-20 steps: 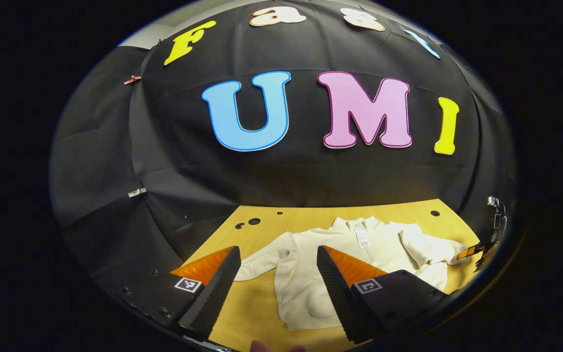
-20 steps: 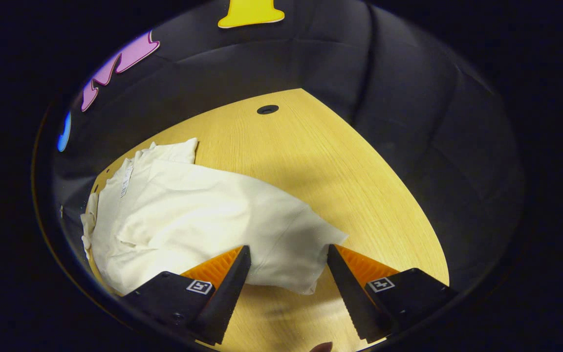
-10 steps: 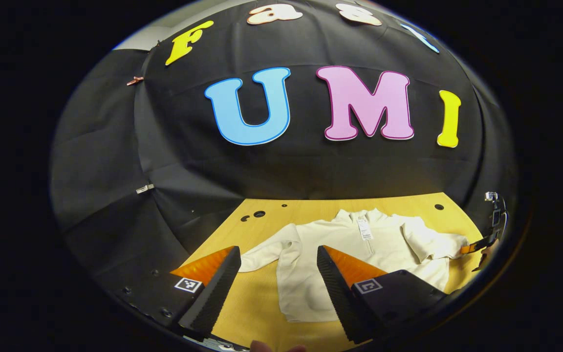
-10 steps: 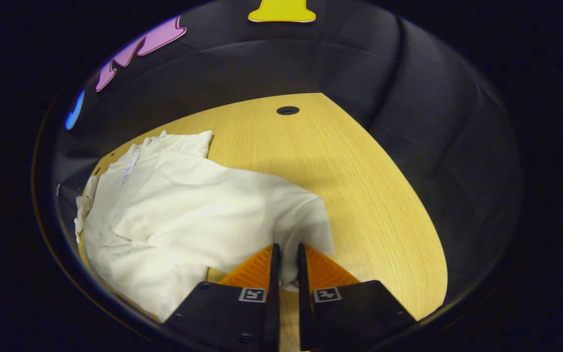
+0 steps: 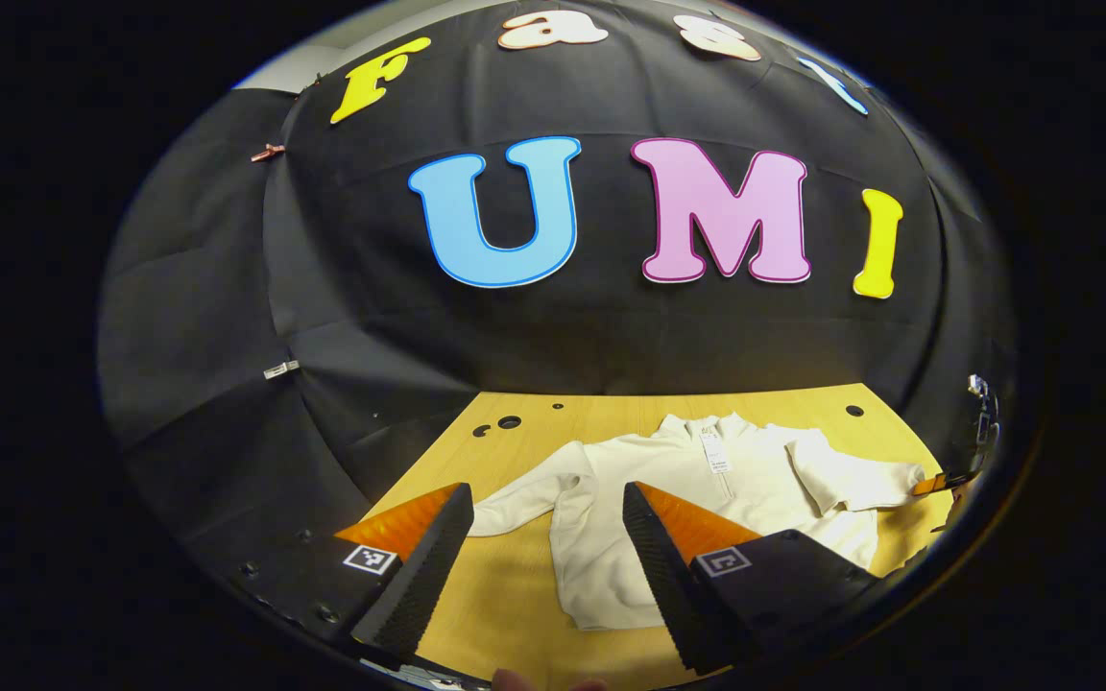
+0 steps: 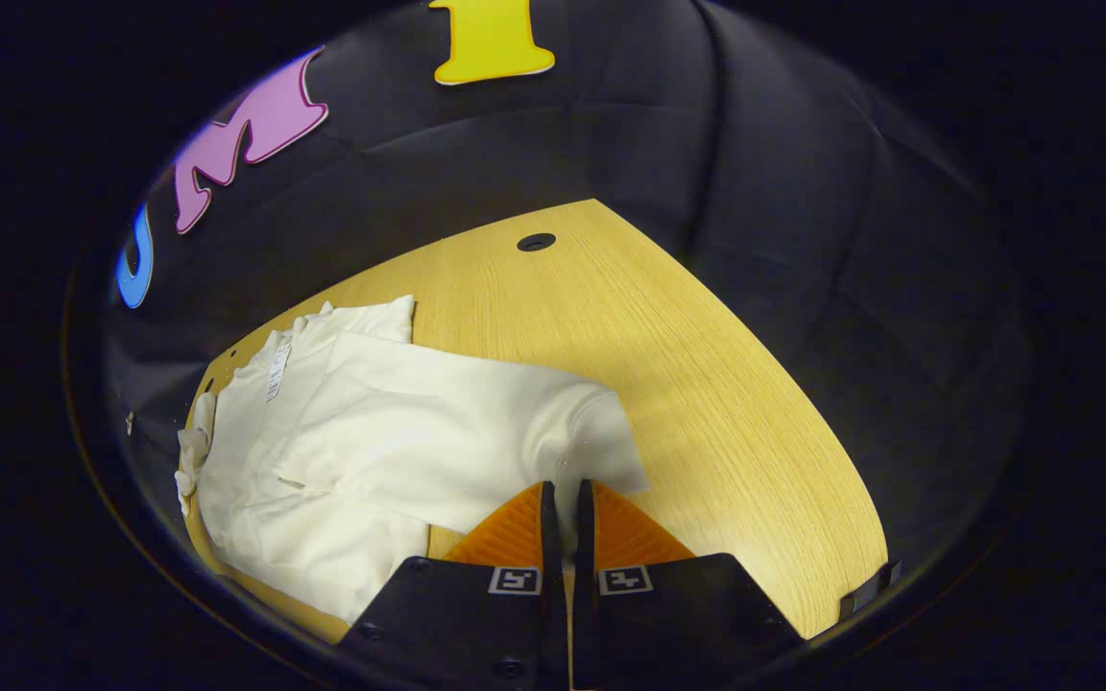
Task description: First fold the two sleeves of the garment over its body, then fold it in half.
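Observation:
A cream long-sleeved garment (image 5: pixel 707 480) lies flat on the wooden table (image 5: pixel 515 595), collar toward the back wall. In the right gripper view the garment (image 6: pixel 323 451) spreads to the left, and its sleeve (image 6: pixel 476 432) runs toward me. My right gripper (image 6: pixel 560 491) is shut on the sleeve's cuff end, both fingers pressing the cloth. In the left gripper view that sleeve (image 5: pixel 851 480) lies bent at the far right, and the right gripper (image 5: pixel 937 483) shows small at its end. My left gripper (image 5: pixel 547 501) hovers open above the near table, over the other sleeve (image 5: pixel 524 489), holding nothing.
The wooden table (image 6: pixel 707 384) has round holes, one (image 6: pixel 536 241) near its back edge and several (image 5: pixel 509 421) at the back left. Black cloth walls close the booth behind and on both sides. Bare wood lies to the right of the garment.
My right gripper closed on the sleeve's cuff, then drew it a little toward me. The left gripper stayed open and drifted only slightly.

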Action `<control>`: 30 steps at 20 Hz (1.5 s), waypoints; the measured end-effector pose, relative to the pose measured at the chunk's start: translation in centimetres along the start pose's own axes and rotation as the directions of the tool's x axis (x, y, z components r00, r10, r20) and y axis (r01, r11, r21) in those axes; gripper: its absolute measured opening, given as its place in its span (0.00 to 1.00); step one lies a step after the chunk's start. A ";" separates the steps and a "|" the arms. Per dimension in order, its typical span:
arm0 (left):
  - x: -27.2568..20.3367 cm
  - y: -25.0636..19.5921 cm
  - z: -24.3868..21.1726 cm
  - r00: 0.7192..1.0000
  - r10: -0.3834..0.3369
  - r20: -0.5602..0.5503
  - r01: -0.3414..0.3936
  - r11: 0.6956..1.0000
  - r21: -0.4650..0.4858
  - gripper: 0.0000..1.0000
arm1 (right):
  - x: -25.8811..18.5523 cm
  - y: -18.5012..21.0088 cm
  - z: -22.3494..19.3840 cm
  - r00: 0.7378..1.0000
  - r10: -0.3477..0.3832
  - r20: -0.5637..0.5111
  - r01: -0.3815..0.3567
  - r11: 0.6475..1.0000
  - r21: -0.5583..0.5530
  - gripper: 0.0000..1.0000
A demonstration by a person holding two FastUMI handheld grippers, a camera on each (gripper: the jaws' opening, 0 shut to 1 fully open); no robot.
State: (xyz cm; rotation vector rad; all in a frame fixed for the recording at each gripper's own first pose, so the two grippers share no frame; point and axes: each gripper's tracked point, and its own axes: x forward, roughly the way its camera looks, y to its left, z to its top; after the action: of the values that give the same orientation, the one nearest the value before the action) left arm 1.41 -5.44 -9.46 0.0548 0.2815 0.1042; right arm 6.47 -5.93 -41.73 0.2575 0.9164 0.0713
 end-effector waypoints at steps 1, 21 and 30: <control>0.2 0.3 -0.3 1.000 -0.016 -0.001 0.016 1.000 -0.001 0.97 | -1.0 0.6 -0.1 1.000 -0.003 0.011 0.003 1.000 0.006 0.07; 2.9 10.9 -0.8 0.982 -0.184 0.046 0.184 0.983 0.001 0.97 | -13.3 17.0 0.0 0.953 -0.009 0.301 0.025 0.998 -0.050 0.07; 3.4 15.2 -2.0 0.989 -0.141 0.040 0.142 0.989 -0.028 0.97 | -10.4 30.7 2.7 0.936 0.166 0.311 -0.119 0.979 -0.164 0.06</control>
State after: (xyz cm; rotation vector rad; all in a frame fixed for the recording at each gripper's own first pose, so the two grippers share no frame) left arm 2.66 10.07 -11.30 0.0060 0.2449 -0.0339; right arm 3.78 21.44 -24.41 0.1945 0.5605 0.2224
